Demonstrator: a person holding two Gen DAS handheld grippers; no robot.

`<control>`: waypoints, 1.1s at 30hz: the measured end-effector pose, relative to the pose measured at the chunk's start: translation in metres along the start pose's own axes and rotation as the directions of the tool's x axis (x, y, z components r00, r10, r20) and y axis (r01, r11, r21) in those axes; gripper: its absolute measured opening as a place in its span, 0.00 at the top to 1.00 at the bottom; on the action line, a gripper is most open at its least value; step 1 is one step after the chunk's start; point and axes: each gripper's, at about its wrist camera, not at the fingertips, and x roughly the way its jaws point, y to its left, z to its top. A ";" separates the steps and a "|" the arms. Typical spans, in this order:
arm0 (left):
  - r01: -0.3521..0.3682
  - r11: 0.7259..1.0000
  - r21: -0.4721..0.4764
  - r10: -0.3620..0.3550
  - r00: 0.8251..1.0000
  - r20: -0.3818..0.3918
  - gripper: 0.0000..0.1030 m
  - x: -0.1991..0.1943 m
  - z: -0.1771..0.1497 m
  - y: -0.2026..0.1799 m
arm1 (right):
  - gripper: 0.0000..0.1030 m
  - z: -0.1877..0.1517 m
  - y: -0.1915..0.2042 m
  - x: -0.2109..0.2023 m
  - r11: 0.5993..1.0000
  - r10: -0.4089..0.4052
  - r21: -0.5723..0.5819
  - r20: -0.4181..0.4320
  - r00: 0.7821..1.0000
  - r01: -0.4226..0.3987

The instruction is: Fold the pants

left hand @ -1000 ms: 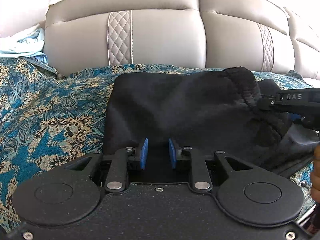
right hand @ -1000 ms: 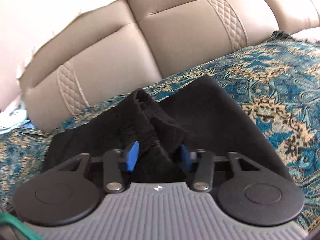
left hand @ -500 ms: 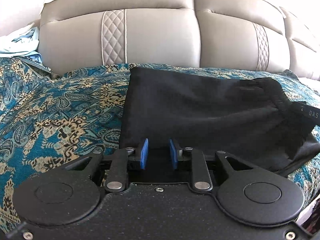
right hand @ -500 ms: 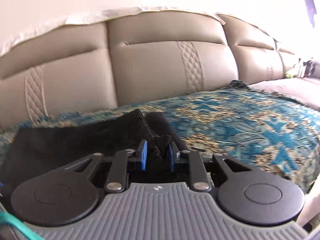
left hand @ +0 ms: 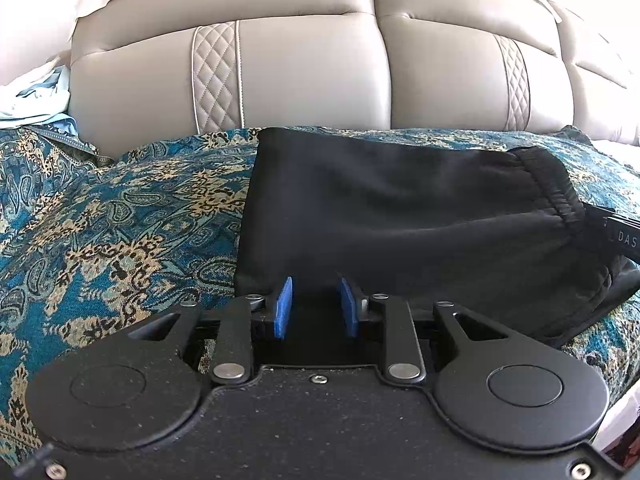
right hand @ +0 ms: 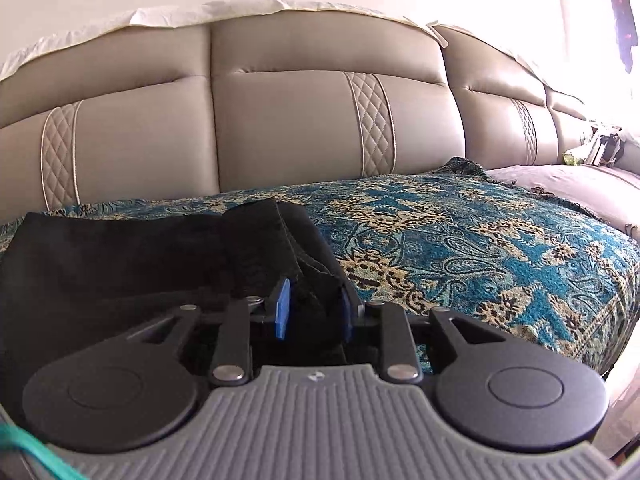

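On the blue throw (left hand: 120,216), folded black pants (left hand: 400,216) fill both part-open tongs.

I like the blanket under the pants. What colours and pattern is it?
The blanket is teal blue with tan and black paisley swirls, clearest in the right wrist view.

Home living room, beige leather sofa (right hand: 320,120), paisley throw (right hand: 480,232)

Black pants (left hand: 400,220) lying folded into a flat, roughly rectangular bundle on the teal paisley throw, close to the sofa backrest. Gathered elastic waistband (left hand: 556,188) sits at the right end, bunched up a bit (right hand: 280,248), fabric mostly smooth.
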 end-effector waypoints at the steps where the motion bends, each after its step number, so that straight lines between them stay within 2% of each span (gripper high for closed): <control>1: 0.000 1.000 0.003 0.000 1.000 0.000 0.73 0.000 0.000 0.000 | 0.69 0.000 0.000 0.000 1.000 -0.001 -0.003 -0.002 1.000 0.001; 2: -0.002 1.000 0.007 0.002 1.000 0.000 0.72 -0.001 -0.001 -0.001 | 0.66 0.000 0.000 0.001 1.000 -0.003 -0.007 -0.005 1.000 0.003; 5: -0.006 1.000 0.017 0.007 1.000 -0.006 0.68 -0.004 -0.002 -0.002 | 0.49 -0.001 -0.001 0.003 1.000 -0.015 -0.016 -0.012 1.000 0.015; 7: -0.008 1.000 0.019 0.008 1.000 -0.012 0.67 -0.010 -0.004 -0.003 | 0.42 -0.001 -0.003 0.003 0.999 -0.028 -0.018 -0.011 1.000 0.028; 9: -0.003 1.000 0.020 0.003 1.000 -0.009 0.66 -0.020 -0.009 -0.002 | 0.23 -0.001 -0.004 0.002 0.999 -0.044 -0.012 0.002 0.999 0.044; 10: 0.001 1.000 0.022 -0.001 1.000 -0.008 0.66 -0.024 -0.012 -0.001 | 0.22 -0.001 -0.005 0.001 0.998 -0.057 -0.011 0.010 0.998 0.057; 14: 0.005 0.998 0.066 -0.004 1.000 -0.005 0.64 -0.042 -0.027 -0.002 | 0.19 0.000 -0.005 -0.004 0.997 -0.072 -0.017 0.057 0.996 0.073; 19: 0.008 0.994 0.107 -0.008 1.000 -0.004 0.63 -0.050 -0.039 -0.002 | 0.15 0.000 0.004 -0.019 0.994 -0.078 -0.066 0.176 0.981 0.090; 21: 0.007 0.993 0.115 -0.007 1.000 -0.002 0.63 -0.051 -0.040 -0.003 | 0.13 0.002 0.008 -0.024 0.993 -0.054 -0.090 0.218 0.974 0.075; 23: 0.006 0.993 0.122 -0.005 1.000 -0.003 0.63 -0.052 -0.041 -0.004 | 0.13 0.006 0.012 -0.025 0.993 0.008 -0.116 0.227 0.974 0.019; 27: 0.000 0.989 0.149 0.000 1.000 0.000 0.63 -0.052 -0.042 -0.007 | 0.13 0.025 0.025 -0.009 0.978 0.134 -0.183 0.155 0.979 -0.105; 28: 0.001 0.988 0.152 0.000 1.000 -0.001 0.62 -0.052 -0.041 -0.007 | 0.17 0.031 0.029 -0.002 0.973 0.149 -0.198 0.124 0.981 -0.122; 30: 0.004 0.988 0.152 -0.003 1.000 -0.005 0.62 -0.052 -0.041 -0.007 | 0.37 0.042 0.035 0.018 0.968 0.141 -0.217 0.049 0.989 -0.127; 33: 0.006 0.989 0.151 -0.005 1.000 -0.007 0.62 -0.051 -0.041 -0.006 | 0.41 0.051 0.037 0.050 0.962 0.126 -0.238 -0.048 0.991 -0.134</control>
